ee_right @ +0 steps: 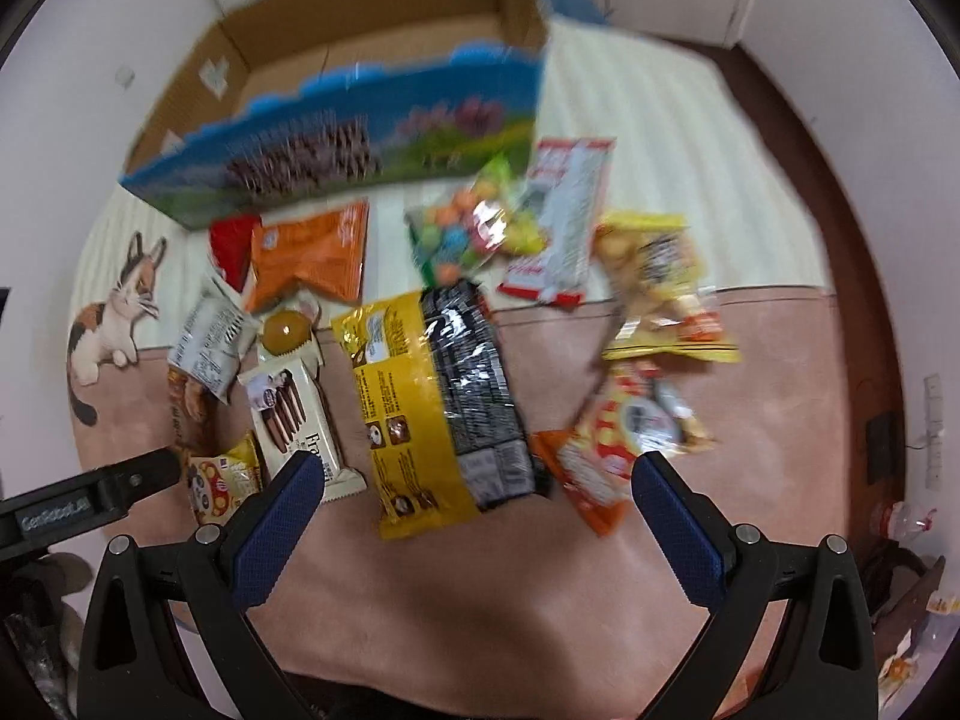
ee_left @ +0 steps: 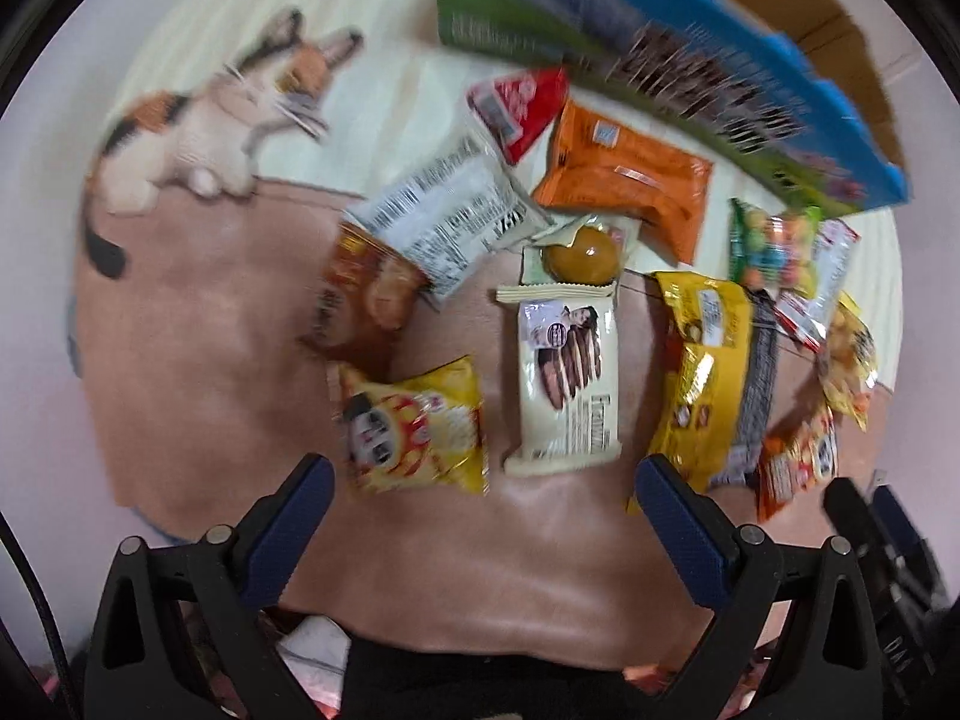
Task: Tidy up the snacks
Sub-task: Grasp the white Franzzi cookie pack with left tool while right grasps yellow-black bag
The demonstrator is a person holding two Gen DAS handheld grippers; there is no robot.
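- Our left tongs (ee_left: 483, 483) stand wide and hold nothing; our right tongs (ee_right: 477, 480) are just as wide and just as empty. Both hover above a pink mat (ee_left: 240, 360) that carries the snacks.
- Straight ahead of the left tongs lies the cream wafer pack (ee_left: 567, 381), its long axis running away from us, roughly in line with the fingers; a small yellow packet (ee_left: 414, 423) sits just to its left.
- Ahead of the right tongs lies the big yellow bag (ee_right: 432, 408), also lengthwise to us, with an orange packet (ee_right: 591, 474) close to the right fingertip.
- We judge the left hand nearer the wafer pack, the right nearer the yellow bag.
- Beyond the heap stands the open cardboard box (ee_right: 384, 138), likely where the snacks go.
- The right view shows the box's bare brown inside and the other tool at its left edge; the left view shows only the box's printed wall.
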